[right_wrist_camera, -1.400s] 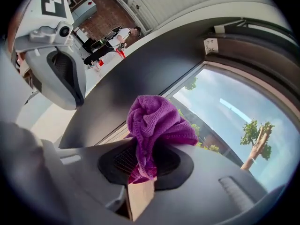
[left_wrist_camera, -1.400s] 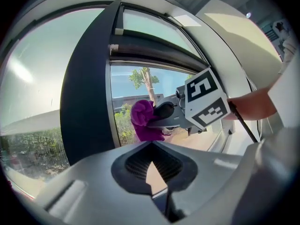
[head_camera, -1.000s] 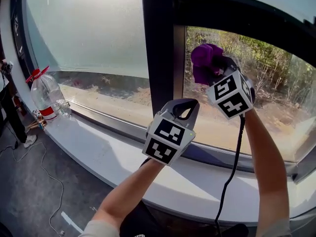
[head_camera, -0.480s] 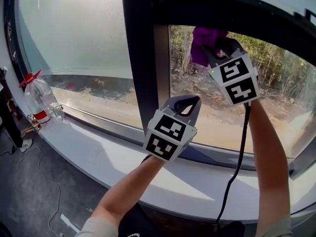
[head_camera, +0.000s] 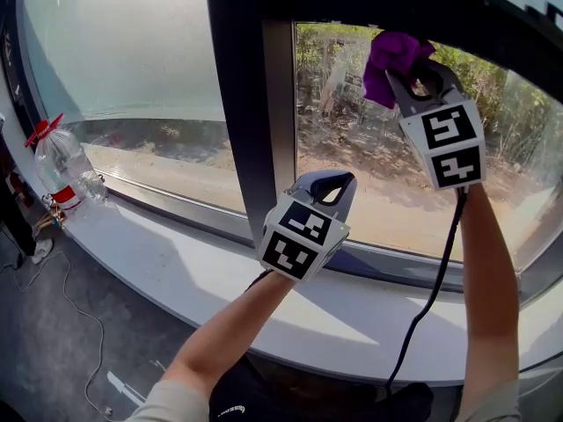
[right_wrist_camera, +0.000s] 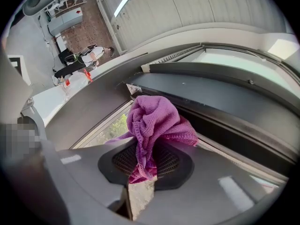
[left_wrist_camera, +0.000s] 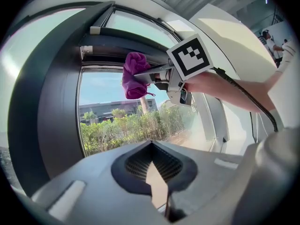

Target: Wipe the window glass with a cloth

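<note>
2 claws, 1 cloth, 1 bottle.

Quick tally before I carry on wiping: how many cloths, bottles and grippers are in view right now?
purple cloth: 1, clamped in the right gripper
plastic bottle: 1
grippers: 2, the right gripper and the left gripper, which holds nothing
Total: 4

Far to my left, a clear plastic bottle with a red cap stands on the white sill. Grey floor lies below it. Outside I see green shrubs, with a low building beyond them.
</note>
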### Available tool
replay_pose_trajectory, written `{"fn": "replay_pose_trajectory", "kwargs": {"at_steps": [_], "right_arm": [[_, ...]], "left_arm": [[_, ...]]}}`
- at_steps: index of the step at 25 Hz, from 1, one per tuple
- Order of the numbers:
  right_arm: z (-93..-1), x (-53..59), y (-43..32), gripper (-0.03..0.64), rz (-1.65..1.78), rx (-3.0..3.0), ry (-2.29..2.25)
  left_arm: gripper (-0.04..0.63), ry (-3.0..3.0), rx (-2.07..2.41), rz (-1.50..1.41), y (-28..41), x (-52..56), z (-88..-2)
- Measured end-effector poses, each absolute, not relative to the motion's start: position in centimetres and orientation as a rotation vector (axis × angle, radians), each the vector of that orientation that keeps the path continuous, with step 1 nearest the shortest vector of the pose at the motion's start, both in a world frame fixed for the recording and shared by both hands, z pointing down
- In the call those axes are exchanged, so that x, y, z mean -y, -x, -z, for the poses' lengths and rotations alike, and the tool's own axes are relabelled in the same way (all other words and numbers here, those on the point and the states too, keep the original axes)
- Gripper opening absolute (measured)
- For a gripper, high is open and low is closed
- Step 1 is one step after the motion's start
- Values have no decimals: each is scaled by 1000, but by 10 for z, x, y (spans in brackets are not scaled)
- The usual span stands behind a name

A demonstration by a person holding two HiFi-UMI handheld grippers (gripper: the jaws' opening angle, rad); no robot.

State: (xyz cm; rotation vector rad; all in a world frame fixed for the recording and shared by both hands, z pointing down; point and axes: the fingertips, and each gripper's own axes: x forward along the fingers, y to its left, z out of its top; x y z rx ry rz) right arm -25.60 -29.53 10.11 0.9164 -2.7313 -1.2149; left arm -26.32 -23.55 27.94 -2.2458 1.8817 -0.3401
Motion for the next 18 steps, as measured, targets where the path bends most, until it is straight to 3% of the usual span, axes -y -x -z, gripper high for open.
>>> {"fn": "replay_pose_trajectory", "kwargs": {"at_steps": [18], "right_arm": [[-303,304,265,101,974,2650,-761]], "left_arm": [[0,2356,-1970,417,271,233,-374]]}}
